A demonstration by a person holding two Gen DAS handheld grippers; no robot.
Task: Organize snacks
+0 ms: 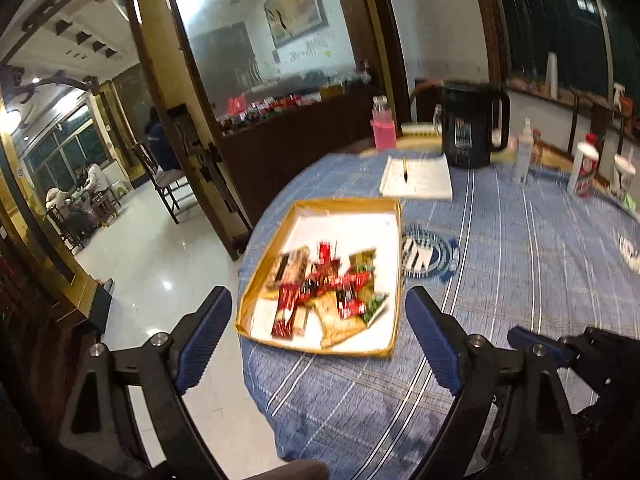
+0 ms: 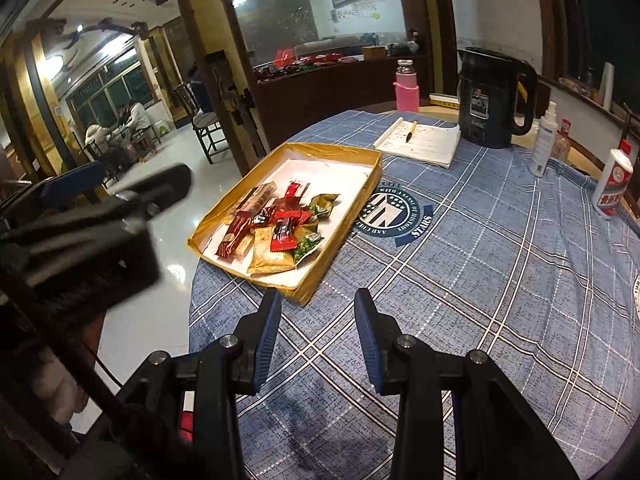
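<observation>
A shallow yellow-rimmed tray point(image 1: 394, 272) point(image 2: 362, 188) with a white floor sits near the table's left edge. A pile of wrapped snacks point(image 1: 324, 292) point(image 2: 276, 224), red, gold and green, lies in its near half. My left gripper point(image 1: 318, 332) is open and empty, hovering just short of the tray's near rim. My right gripper point(image 2: 318, 322) is open and empty, above the blue cloth just right of the tray's near corner. The right gripper also shows at the lower right of the left wrist view point(image 1: 560, 352). The left gripper shows blurred at the left of the right wrist view point(image 2: 120, 208).
A blue checked tablecloth point(image 2: 480, 280) covers the round table. Behind the tray lie a notebook with a pen point(image 2: 424, 140), a black kettle point(image 2: 492, 104), a pink bottle point(image 2: 407, 88), a white spray bottle point(image 2: 544, 144) and a red-and-white bottle point(image 2: 614, 184). The table drops to tiled floor point(image 1: 160, 264) at left.
</observation>
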